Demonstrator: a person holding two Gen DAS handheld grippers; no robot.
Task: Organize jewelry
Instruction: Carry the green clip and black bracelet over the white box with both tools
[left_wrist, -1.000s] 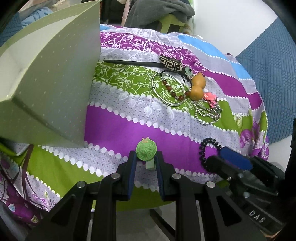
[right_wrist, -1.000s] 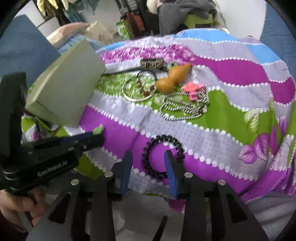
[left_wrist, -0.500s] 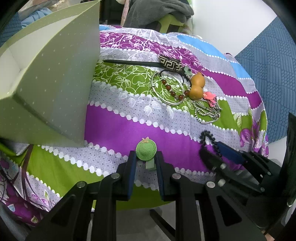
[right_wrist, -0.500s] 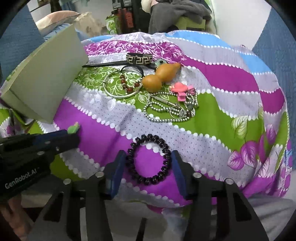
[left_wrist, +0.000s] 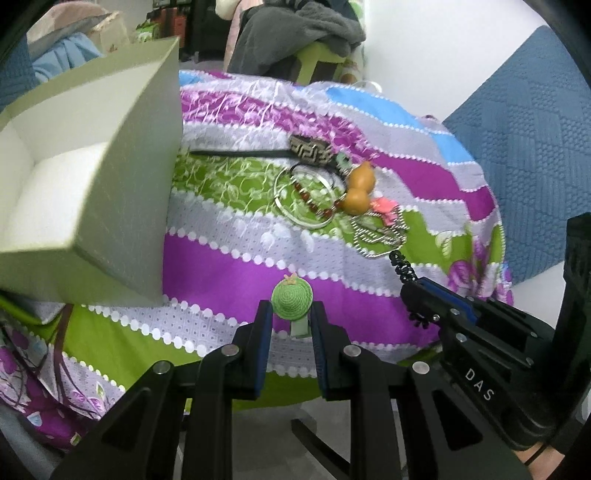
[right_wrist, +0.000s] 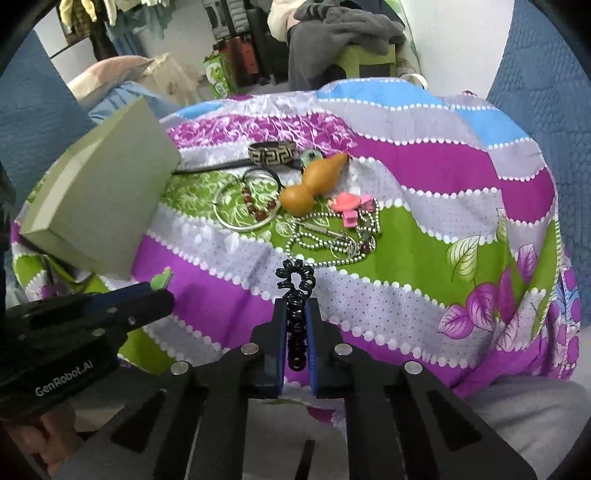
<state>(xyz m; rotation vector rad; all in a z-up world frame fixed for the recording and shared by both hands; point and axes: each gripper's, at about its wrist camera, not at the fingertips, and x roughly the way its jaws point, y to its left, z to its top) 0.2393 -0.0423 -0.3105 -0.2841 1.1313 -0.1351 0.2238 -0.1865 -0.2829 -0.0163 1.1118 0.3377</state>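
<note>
My left gripper (left_wrist: 291, 314) is shut on a green crocheted hat clip (left_wrist: 291, 295) and holds it above the bedspread, right of the open green box (left_wrist: 110, 177). My right gripper (right_wrist: 295, 310) is shut on a black coil hair tie (right_wrist: 295, 291), squeezed flat and lifted; it also shows in the left wrist view (left_wrist: 404, 269). A pile of jewelry lies beyond: an orange gourd pendant (right_wrist: 314, 184), silver bangle (right_wrist: 229, 218), red bead bracelet (right_wrist: 258, 206), ball chain (right_wrist: 332, 240), pink clip (right_wrist: 349, 206), patterned band (right_wrist: 271, 153).
The striped purple, green and grey bedspread (right_wrist: 424, 206) covers a rounded surface that falls away at the near edge. The box (right_wrist: 99, 195) stands tilted at the left. A blue quilted panel (left_wrist: 524, 129) and white wall lie to the right; clothes lie on a chair behind.
My right gripper has closed on the black coil hair tie, which lay as a ring between its open fingers, and lifted it. My left gripper has risen a little with the hat clip.
</note>
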